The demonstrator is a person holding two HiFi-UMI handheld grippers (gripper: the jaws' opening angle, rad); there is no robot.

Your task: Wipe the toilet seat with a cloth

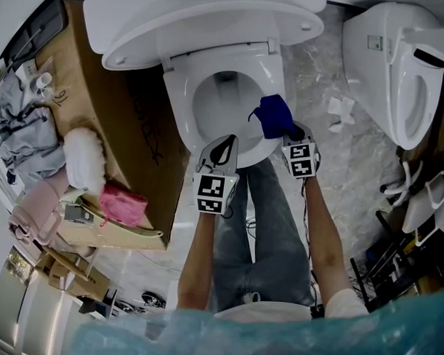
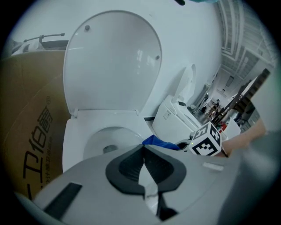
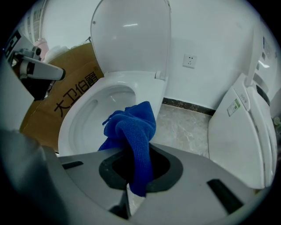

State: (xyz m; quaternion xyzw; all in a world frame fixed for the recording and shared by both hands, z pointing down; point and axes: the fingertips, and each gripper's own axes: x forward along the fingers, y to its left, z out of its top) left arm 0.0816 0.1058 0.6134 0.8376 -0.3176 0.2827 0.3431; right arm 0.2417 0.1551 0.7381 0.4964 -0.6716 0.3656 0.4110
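A white ceramic toilet stands with its rounded white lid (image 1: 202, 19) raised against the far wall and its white oval toilet seat (image 1: 179, 106) down over the bowl. The right gripper (image 1: 289, 133) is clamped on a crumpled deep-blue microfibre cloth (image 1: 273, 115). In the right gripper view the cloth (image 3: 134, 129) is pinched between the dark jaw pads. One tail hangs down on the near side and a bunched mass rises beyond the jaws. In the head view the cloth sits over the near right part of the seat rim. Whether it presses on the seat cannot be told. The left gripper (image 1: 224, 146) hovers just left of it, over the near edge of the seat. Its jaws are together, tip to tip, with nothing between them (image 2: 143, 148). In the left gripper view the blue cloth (image 2: 159, 142) shows just beyond those tips. A large brown cardboard box with black print (image 1: 115, 126) stands just left of the toilet. A pink bundle (image 1: 123, 204) and a white fluffy object (image 1: 84, 155) lie on its near part. To the right, across a strip of grey marbled floor (image 3: 184, 127), stands a second white toilet (image 1: 389, 62). A white wall socket (image 3: 189, 60) sits on the far wall between the two. The person's legs in blue jeans (image 1: 267, 233) are at the near side of the bowl.
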